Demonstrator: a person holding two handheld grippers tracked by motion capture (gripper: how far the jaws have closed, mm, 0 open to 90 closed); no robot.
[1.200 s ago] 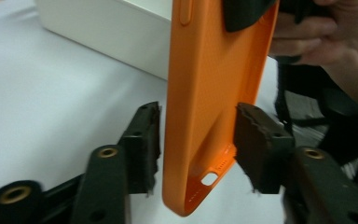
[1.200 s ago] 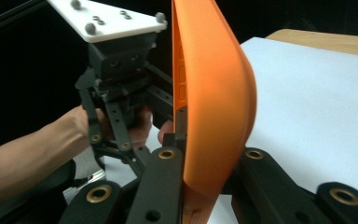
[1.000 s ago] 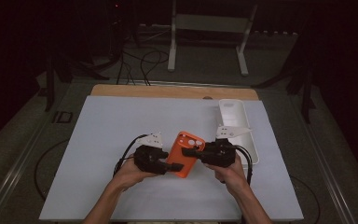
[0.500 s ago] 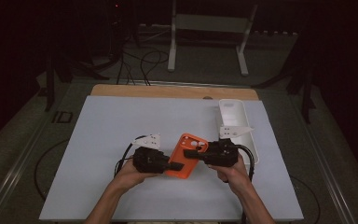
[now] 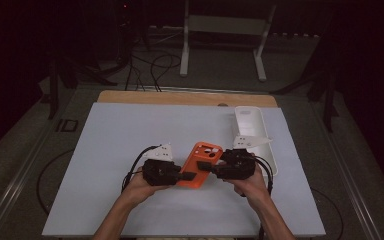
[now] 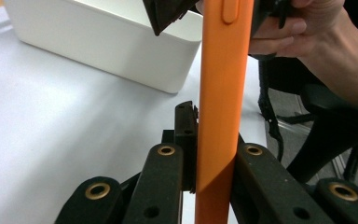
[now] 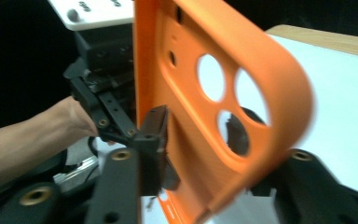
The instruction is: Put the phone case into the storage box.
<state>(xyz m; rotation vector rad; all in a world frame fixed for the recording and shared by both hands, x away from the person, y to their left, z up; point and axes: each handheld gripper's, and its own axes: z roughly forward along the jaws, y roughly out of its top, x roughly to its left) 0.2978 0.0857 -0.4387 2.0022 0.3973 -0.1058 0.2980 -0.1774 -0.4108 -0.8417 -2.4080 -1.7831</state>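
While left gripper (image 5: 187, 176) clamps orange phone case (image 5: 200, 162) at lower end, right gripper (image 5: 206, 166), jaws just opening, straddles case unpressed. Case held above worktop (image 5: 115, 145) near front edge, long axis slanting toward white bin (image 5: 250, 122).

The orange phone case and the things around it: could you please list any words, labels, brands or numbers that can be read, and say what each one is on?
None can be read.
Orange phone case: plain, with camera holes and a side button, no print.
White bin: bare walls, no label.
Left gripper and right gripper: black jaws, no marking legible.
Small dark square at the table's left edge: too small to read.
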